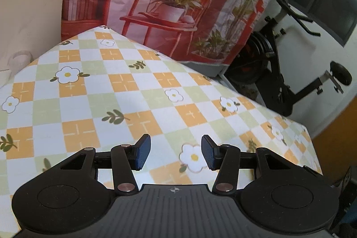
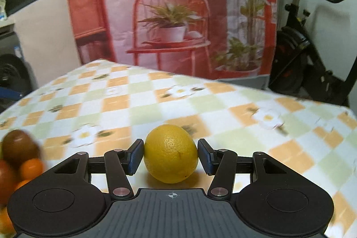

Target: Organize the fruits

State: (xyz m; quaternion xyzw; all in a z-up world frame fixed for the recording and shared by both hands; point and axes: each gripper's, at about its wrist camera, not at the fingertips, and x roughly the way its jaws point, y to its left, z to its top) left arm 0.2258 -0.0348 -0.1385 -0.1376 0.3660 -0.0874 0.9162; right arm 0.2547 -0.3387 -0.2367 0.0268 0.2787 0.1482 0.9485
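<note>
Right wrist: right claw (image 2: 170, 156) clamps lemon (image 2: 171, 153) | left claw (image 1: 175, 152) parted, empty

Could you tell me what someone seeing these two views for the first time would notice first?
The yellow citrus fruit stands out, clamped between the blue pads of the right gripper above the checked, flowered tablecloth. A blurred heap of brown and orange fruits sits at that view's left edge. The left gripper is open with nothing in it, and a red backdrop with a painted chair hangs behind the table.

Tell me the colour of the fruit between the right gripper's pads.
Yellow. The fruit shows best in the right wrist view.
</note>
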